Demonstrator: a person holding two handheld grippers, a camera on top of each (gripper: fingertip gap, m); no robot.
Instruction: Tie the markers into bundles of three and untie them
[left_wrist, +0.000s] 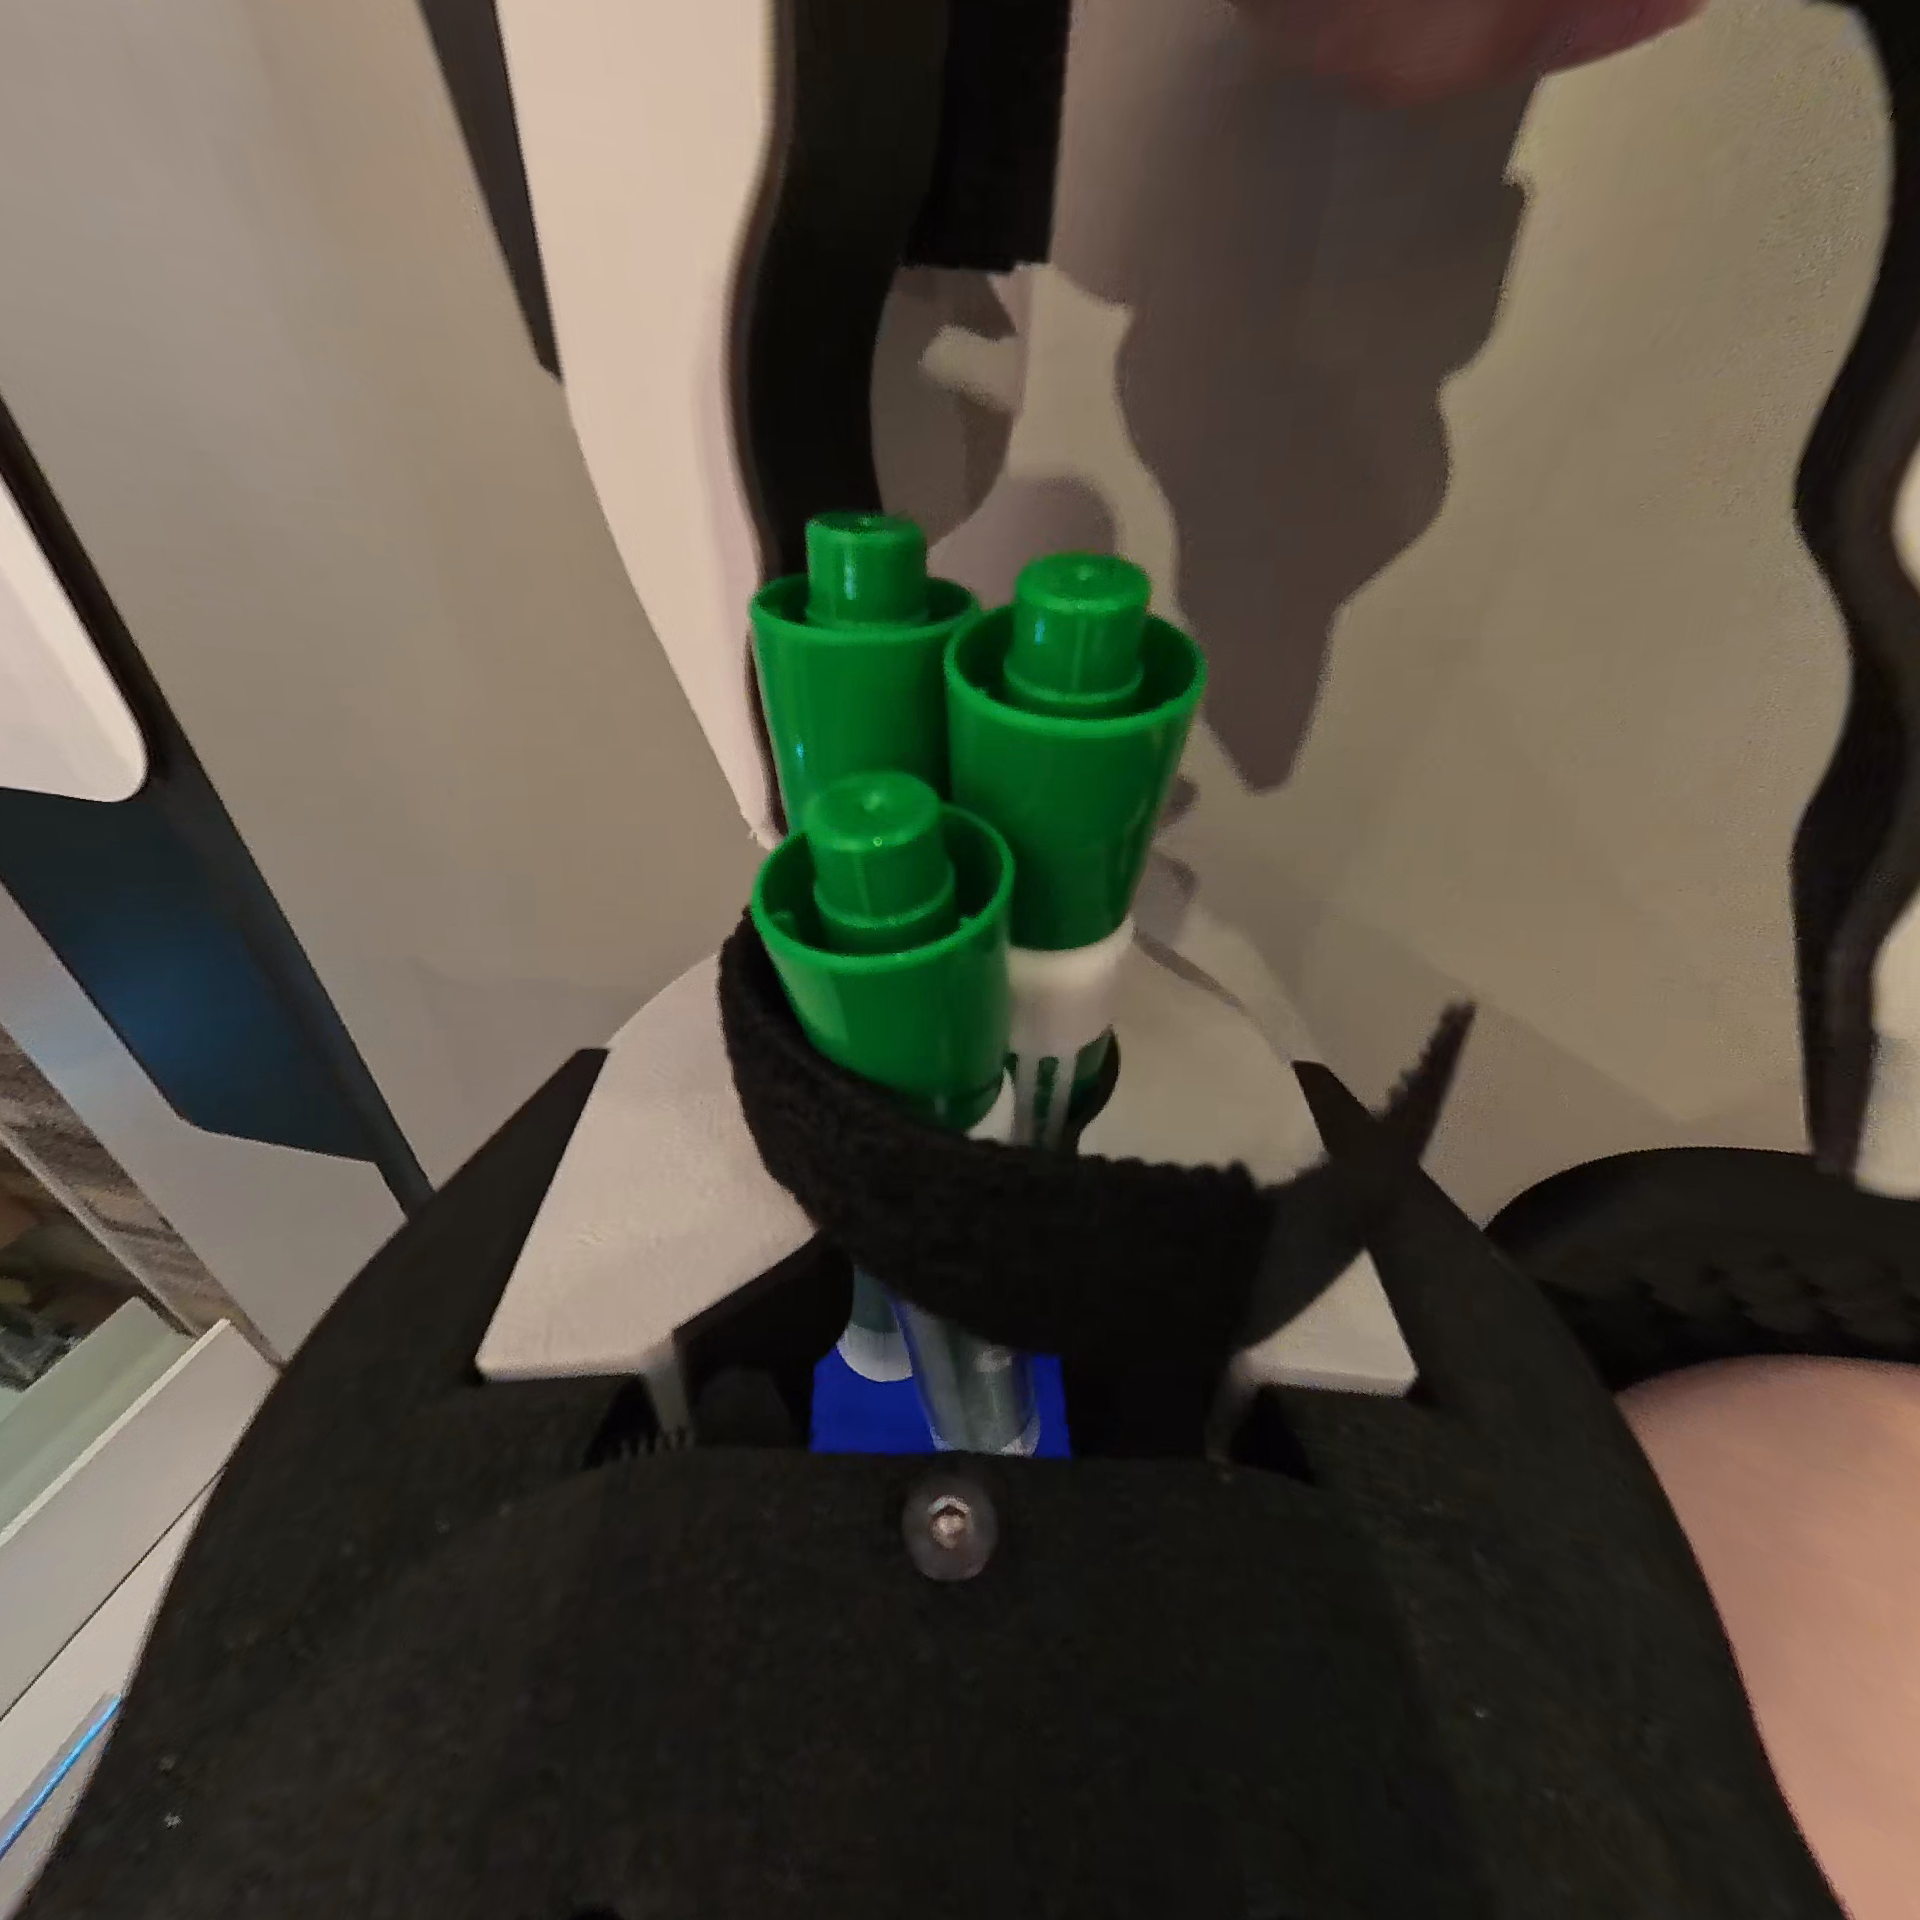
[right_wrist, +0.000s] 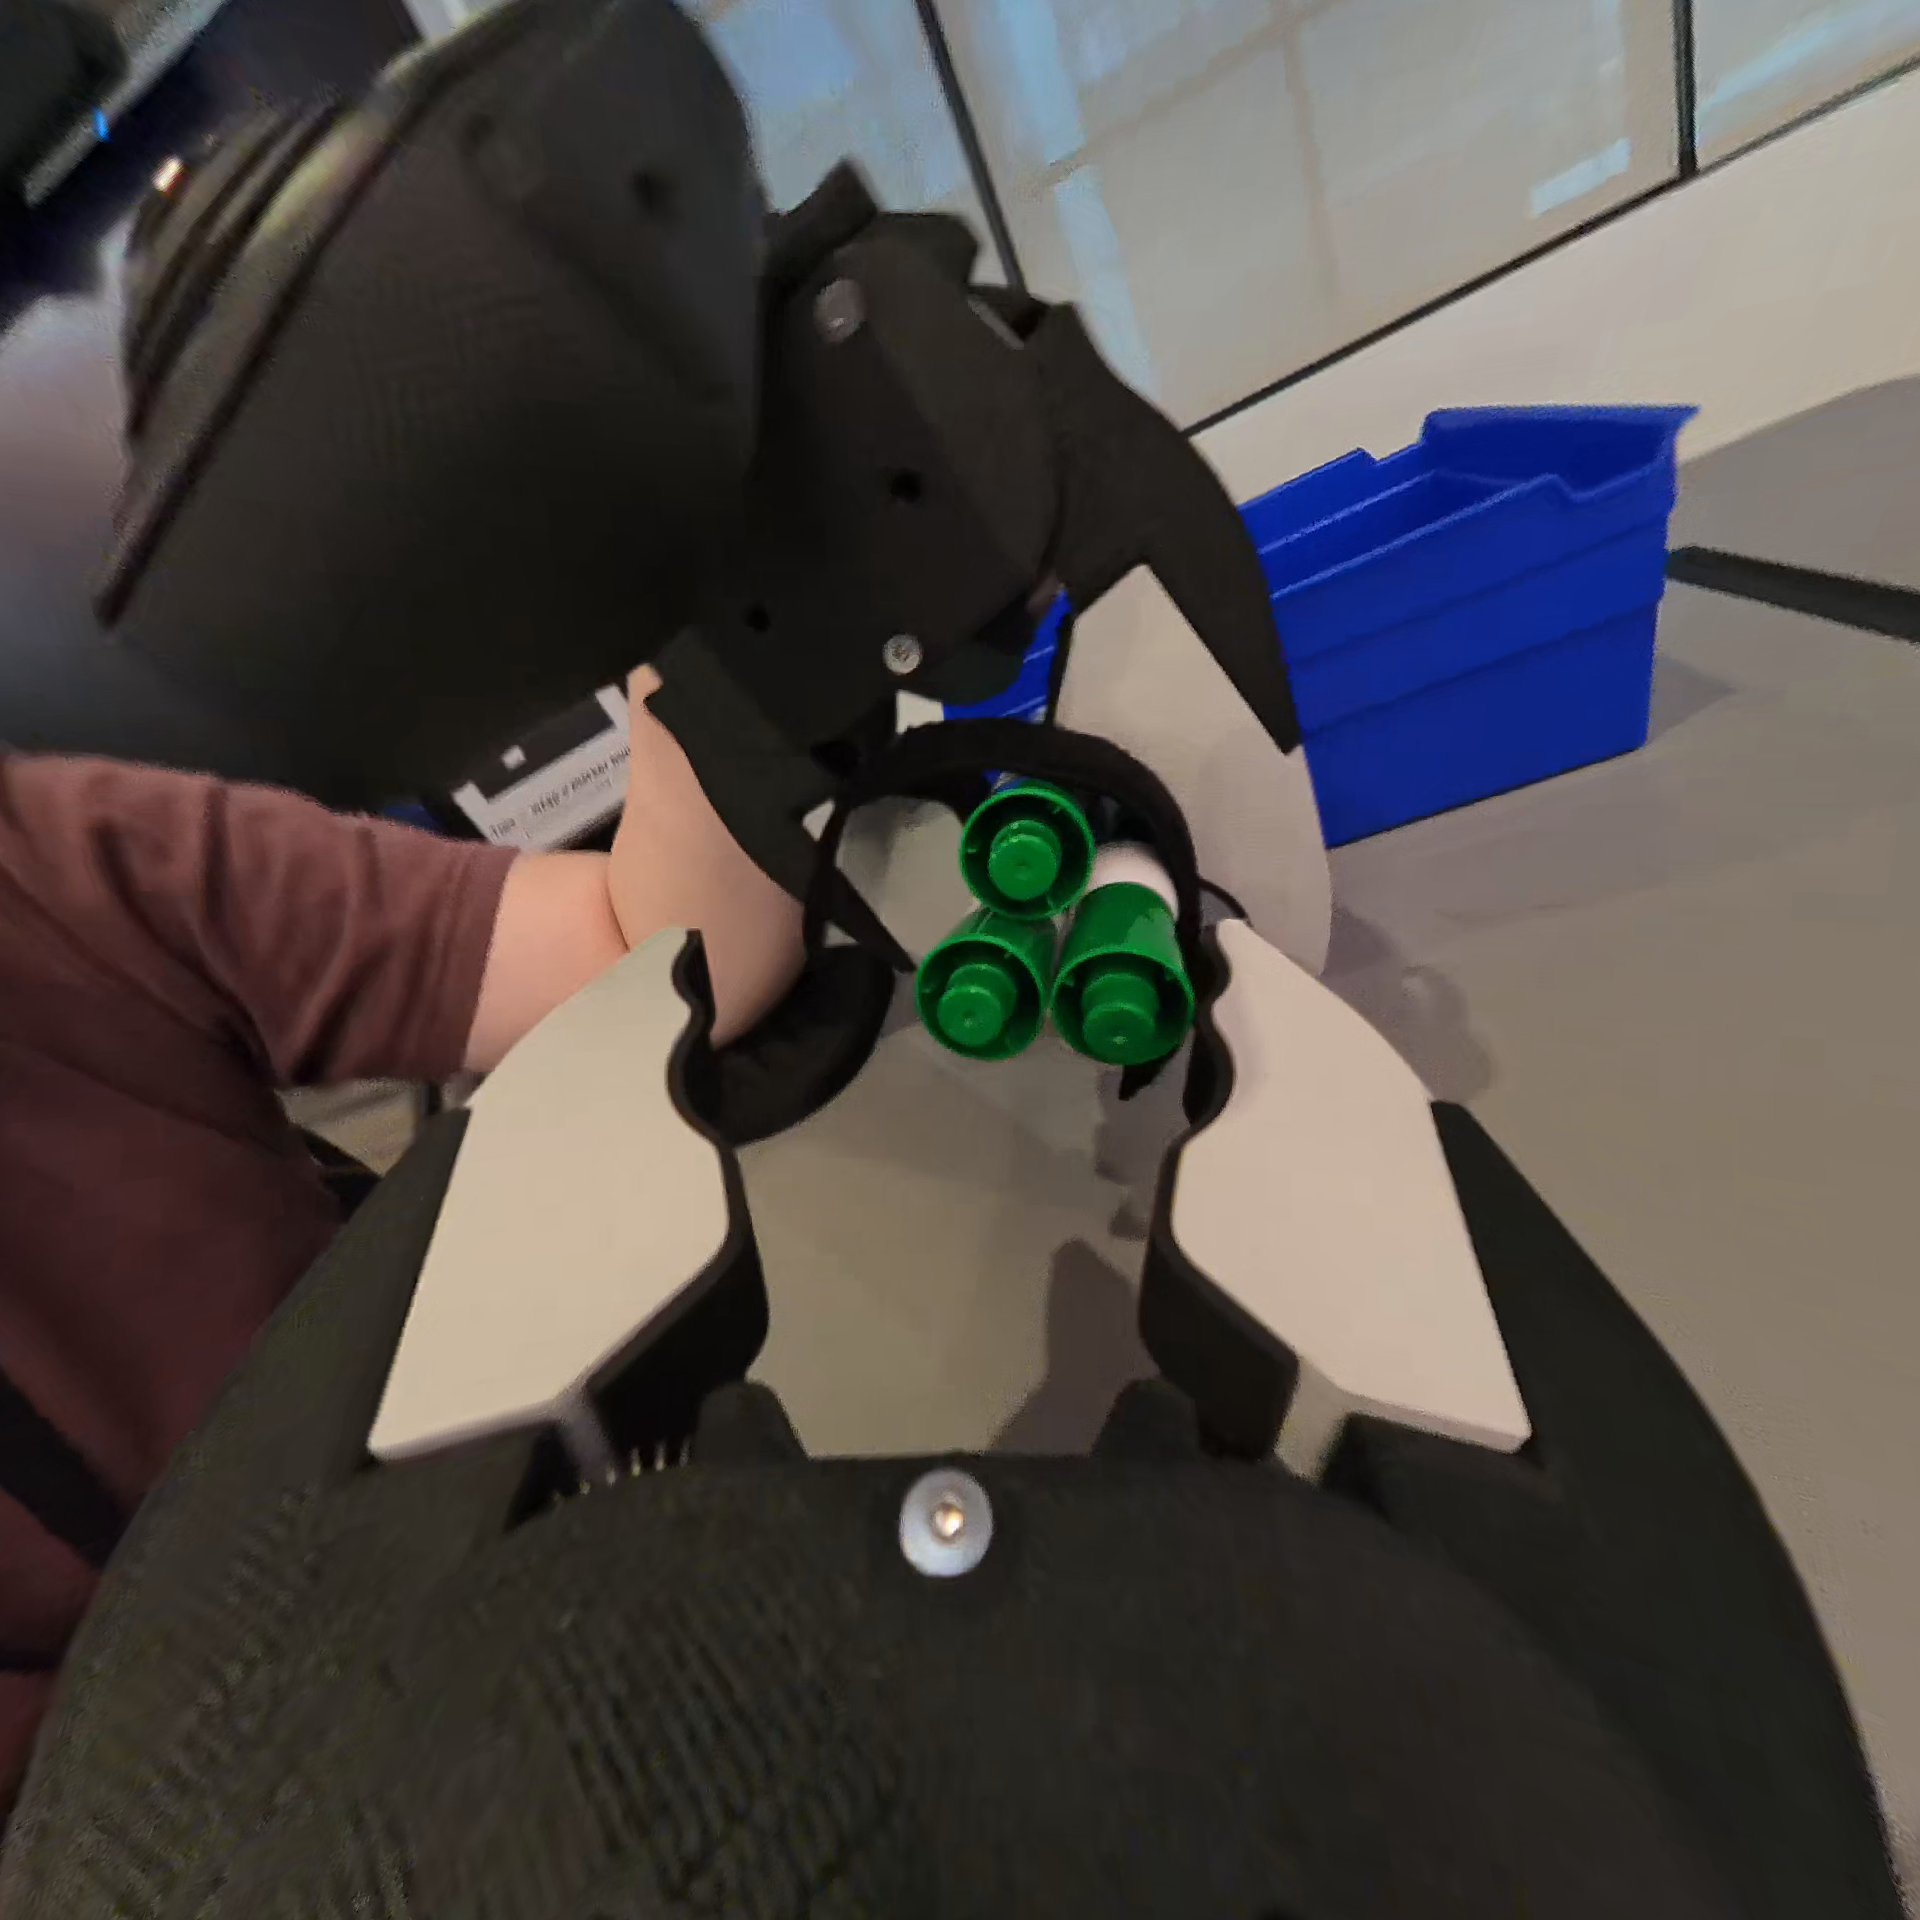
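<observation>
Three green-capped markers (left_wrist: 966, 790) stand bunched between the fingers of my left gripper (left_wrist: 951, 1143), which is shut on their barrels. A black hook-and-loop strap (left_wrist: 997, 1195) winds loosely around them below the caps, and its tail sticks out to the right. In the right wrist view the markers (right_wrist: 1049, 935) point cap-first at the camera, with the strap (right_wrist: 1039, 743) arching over them. My right gripper (right_wrist: 956, 945) is open, its tips on either side of the caps. Its right finger (right_wrist: 1210, 997) lies against the strap's end.
A blue plastic bin (right_wrist: 1475, 623) stands on the grey table (right_wrist: 1662, 1039) behind the markers to the right. A person's hand and maroon sleeve (right_wrist: 208, 935) hold the left gripper at left. A printed card (right_wrist: 551, 779) lies behind the hand.
</observation>
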